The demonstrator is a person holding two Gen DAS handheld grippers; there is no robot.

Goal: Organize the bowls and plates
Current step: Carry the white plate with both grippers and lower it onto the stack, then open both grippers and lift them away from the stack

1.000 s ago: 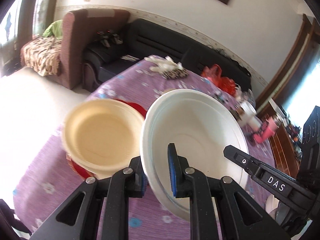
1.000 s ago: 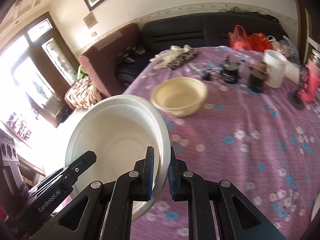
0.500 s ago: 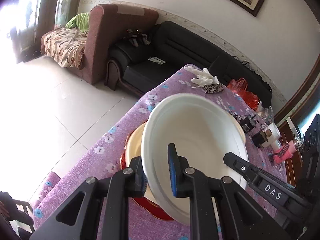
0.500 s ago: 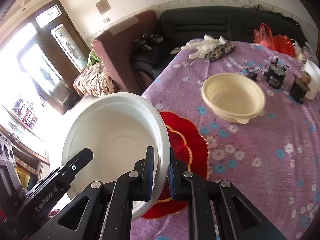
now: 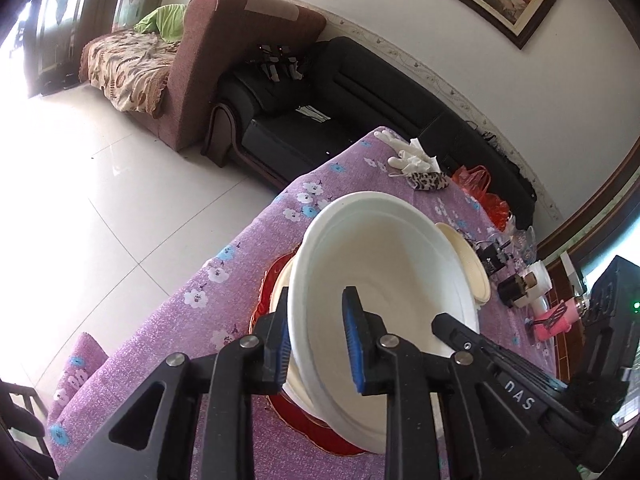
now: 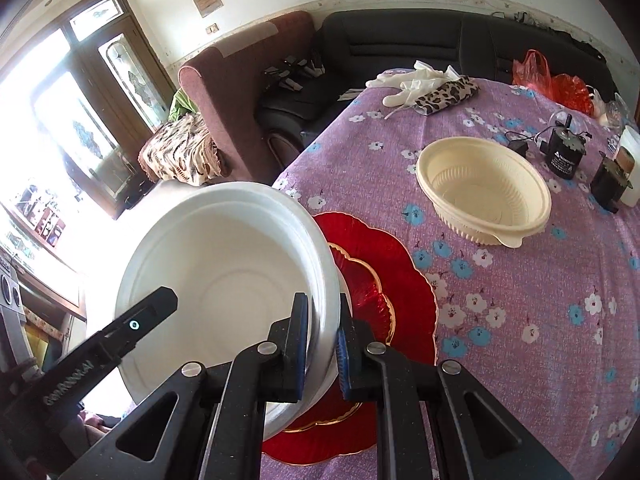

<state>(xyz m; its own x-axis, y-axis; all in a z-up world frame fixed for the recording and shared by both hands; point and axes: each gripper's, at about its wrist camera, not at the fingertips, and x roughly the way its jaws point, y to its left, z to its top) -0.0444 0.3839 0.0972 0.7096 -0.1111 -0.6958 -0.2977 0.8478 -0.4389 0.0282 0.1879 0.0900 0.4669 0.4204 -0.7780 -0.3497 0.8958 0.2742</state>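
A large white bowl is held by both grippers over a red scalloped plate near the table's edge. My left gripper is shut on the bowl's near rim. My right gripper is shut on the opposite rim of the white bowl. The bowl tilts and hides most of the red plate in the left wrist view. A cream ribbed bowl sits on the purple cloth beyond the plate; its edge shows behind the white bowl.
The table carries a purple floral cloth. White gloves and a leopard pouch lie at the far edge. Small black devices, a cup and red bags stand at the far right. Sofas and tiled floor lie beyond.
Both grippers have carried the white bowl toward the table's near edge, over the red plate. The cream bowl has stayed on the cloth and now lies farther off.
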